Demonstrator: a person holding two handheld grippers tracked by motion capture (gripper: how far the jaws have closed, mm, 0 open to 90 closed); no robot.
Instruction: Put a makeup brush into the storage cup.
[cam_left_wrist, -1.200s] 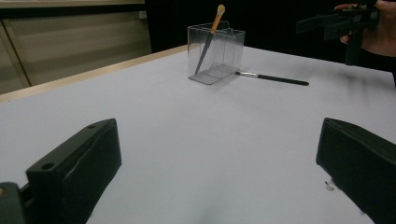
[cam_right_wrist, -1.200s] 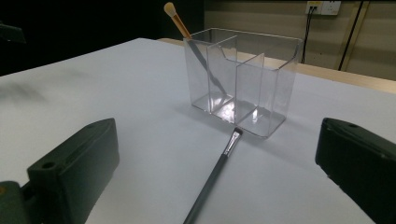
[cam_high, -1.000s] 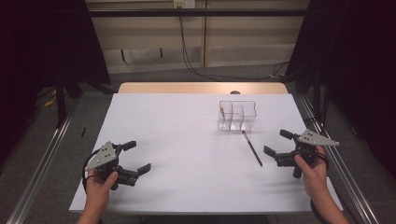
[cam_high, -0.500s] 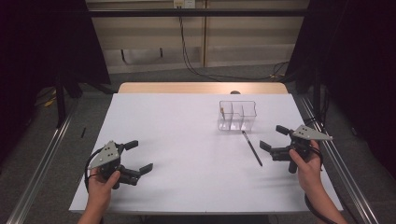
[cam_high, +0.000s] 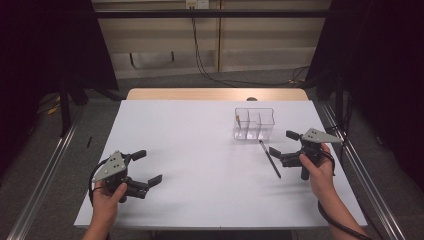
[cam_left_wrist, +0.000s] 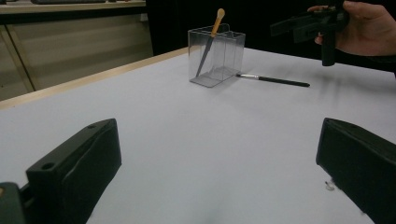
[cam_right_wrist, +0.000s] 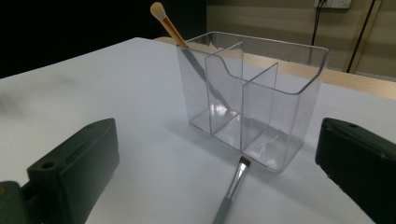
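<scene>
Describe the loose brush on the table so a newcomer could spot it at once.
Start at the clear three-compartment organizer on the right half of the white table. Just beside its near right corner, in front of the right gripper, lies a dark-handled brush. It lies flat on the table, whereas the orange-tipped brush stands leaning inside the organizer.

two brushes (cam_high: 269, 158) (one (cam_high: 238, 120) upright), one organizer (cam_high: 254, 123)

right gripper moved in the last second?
Yes. The black two-jaw right gripper has shifted forward, toward the clear plastic three-compartment organizer, jaws open near the black-handled makeup brush lying on the white table.
</scene>
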